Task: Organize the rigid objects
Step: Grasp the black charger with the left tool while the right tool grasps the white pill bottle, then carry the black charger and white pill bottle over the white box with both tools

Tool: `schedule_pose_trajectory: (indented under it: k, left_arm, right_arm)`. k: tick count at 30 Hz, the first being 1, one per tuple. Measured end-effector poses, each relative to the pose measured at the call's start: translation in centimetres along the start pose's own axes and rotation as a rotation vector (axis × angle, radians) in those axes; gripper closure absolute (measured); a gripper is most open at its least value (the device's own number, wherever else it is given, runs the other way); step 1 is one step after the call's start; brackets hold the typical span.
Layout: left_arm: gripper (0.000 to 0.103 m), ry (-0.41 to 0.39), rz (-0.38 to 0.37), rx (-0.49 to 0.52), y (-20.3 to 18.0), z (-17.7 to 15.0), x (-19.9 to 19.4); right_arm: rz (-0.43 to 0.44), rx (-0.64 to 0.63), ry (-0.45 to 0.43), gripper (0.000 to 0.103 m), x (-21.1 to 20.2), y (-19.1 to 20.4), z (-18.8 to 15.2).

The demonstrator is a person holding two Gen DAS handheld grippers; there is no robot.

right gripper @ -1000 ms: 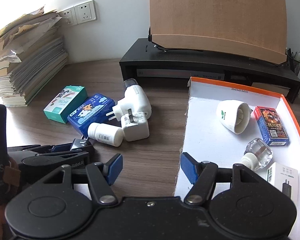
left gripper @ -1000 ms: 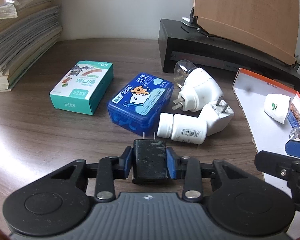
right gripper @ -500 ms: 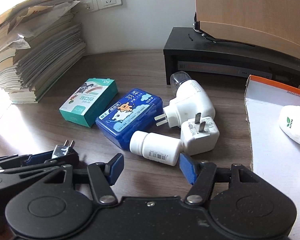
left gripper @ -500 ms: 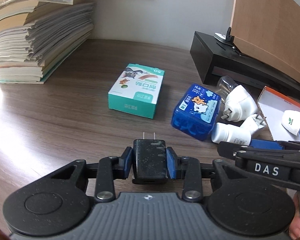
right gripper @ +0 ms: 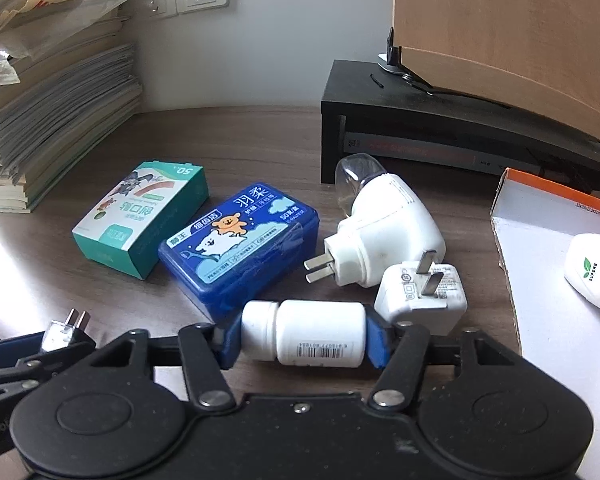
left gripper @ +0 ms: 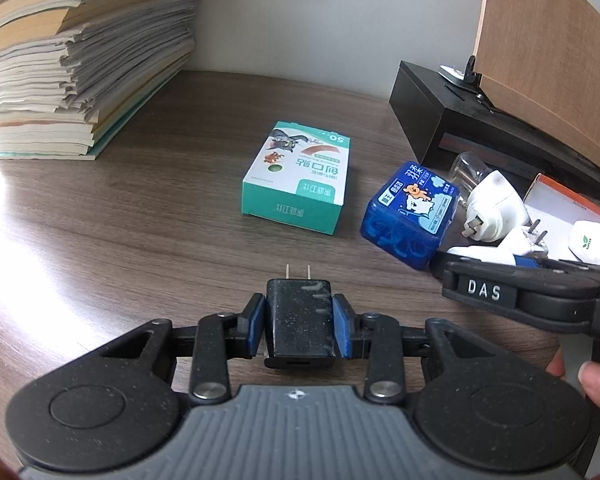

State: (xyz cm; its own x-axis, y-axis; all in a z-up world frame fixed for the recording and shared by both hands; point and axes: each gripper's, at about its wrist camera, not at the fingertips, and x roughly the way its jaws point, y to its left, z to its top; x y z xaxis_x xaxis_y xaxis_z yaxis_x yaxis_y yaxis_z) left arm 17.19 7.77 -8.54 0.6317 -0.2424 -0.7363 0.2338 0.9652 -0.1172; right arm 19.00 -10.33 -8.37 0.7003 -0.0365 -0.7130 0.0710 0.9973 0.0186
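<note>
My left gripper [left gripper: 299, 330] is shut on a black plug adapter [left gripper: 299, 320], prongs pointing forward, above the wooden table [left gripper: 120, 240]. The adapter's prongs also show in the right wrist view [right gripper: 66, 326]. My right gripper [right gripper: 302, 338] has its blue pads at both ends of a white pill bottle [right gripper: 304, 336] lying on its side on the table; the pads look in contact with it. Behind it lie a white charger [right gripper: 422, 288], a white plug-in device [right gripper: 380, 236], a blue floss box [right gripper: 240, 240] and a green box [right gripper: 140, 216].
A white-lined orange box [right gripper: 556, 264] at the right holds a white cup-shaped item [right gripper: 592, 272]. A black monitor stand [right gripper: 440, 136] is at the back. A tall paper stack [left gripper: 72, 60] stands at the left. The right gripper's body [left gripper: 520, 292] shows in the left wrist view.
My right gripper moved forward and closed its pads around the white pill bottle. My left gripper, still holding the black adapter, drew back and swung left.
</note>
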Motion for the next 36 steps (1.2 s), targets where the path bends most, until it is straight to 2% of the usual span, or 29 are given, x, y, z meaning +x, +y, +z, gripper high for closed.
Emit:
schedule_pose_trajectory:
  k: [8,15,23,36]
  left_arm:
    - [0.066,-0.027,-0.014,0.01,-1.1,0.6,-1.0]
    - [0.066,-0.064,-0.045,0.035,-4.5,0.9,-2.6]
    - [0.066,-0.084,-0.124,0.074,-10.8,0.7,-4.4]
    - [0.066,-0.095,-0.282,0.167,-22.4,0.4,-5.5]
  right_arm:
    - [0.029,-0.046,-0.016,0.033,-2.8,0.3,-0.2]
    - [0.033,-0.026,-0.061,0.033,-7.0,-2.4,-0.1]
    - [-0.014,0.039,-0.11,0.033,-11.7,-8.2,-0.7]
    - [-0.185,0.172,-0.179,0.033,-18.2,-20.4,-3.1]
